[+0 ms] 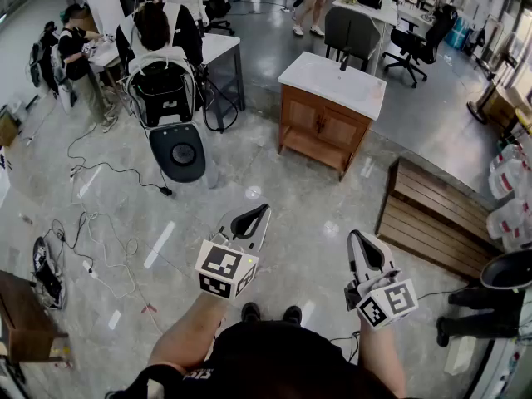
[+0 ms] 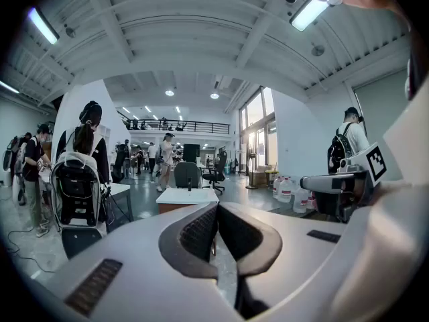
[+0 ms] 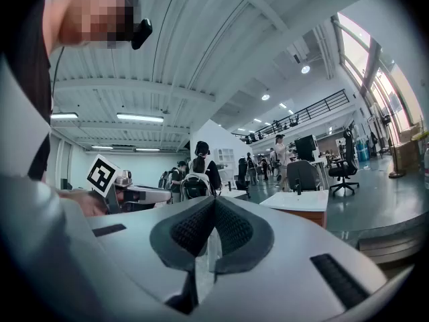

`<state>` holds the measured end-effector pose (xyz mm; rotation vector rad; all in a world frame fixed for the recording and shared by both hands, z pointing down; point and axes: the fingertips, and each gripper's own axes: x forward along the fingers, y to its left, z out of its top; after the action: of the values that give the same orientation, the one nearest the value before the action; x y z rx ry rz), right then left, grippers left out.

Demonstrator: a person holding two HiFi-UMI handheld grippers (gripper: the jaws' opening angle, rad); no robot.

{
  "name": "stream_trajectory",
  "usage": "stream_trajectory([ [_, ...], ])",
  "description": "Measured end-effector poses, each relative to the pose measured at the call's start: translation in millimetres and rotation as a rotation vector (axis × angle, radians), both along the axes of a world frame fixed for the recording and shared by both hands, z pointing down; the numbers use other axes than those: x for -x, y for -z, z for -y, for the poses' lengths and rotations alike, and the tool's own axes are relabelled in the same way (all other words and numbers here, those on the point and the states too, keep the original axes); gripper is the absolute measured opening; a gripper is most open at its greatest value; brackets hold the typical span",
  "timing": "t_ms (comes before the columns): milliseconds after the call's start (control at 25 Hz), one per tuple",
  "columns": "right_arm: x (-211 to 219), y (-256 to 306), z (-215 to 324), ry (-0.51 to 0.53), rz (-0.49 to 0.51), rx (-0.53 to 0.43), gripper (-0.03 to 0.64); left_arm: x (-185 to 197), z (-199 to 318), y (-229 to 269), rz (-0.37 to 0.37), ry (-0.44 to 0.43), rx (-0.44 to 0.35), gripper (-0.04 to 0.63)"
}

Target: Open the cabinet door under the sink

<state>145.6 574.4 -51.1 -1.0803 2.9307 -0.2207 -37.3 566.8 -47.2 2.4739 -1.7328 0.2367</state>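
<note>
A wooden sink cabinet point(image 1: 324, 130) with a white top and two closed doors stands on the floor well ahead of me, right of centre. The same cabinet point(image 2: 184, 198) shows small and far off in the left gripper view, and the cabinet point(image 3: 301, 205) shows again in the right gripper view. My left gripper point(image 1: 260, 212) is held at waist height, shut, nothing between its jaws. My right gripper point(image 1: 356, 238) hangs beside it to the right, also shut and empty. Both point toward the cabinet from a distance.
A white mobile robot point(image 1: 166, 106) with a dark round base stands at the left, cables point(image 1: 100, 223) trailing over the floor. A wooden pallet bench point(image 1: 432, 214) lies at the right. People, desks and office chairs point(image 1: 349, 32) fill the back.
</note>
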Motion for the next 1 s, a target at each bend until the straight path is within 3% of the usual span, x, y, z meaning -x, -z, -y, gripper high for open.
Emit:
stream_trajectory([
  [1000, -82, -7, -1, 0.045, 0.058, 0.003, 0.012, -81, 3, -2, 0.022, 0.017, 0.010, 0.017],
])
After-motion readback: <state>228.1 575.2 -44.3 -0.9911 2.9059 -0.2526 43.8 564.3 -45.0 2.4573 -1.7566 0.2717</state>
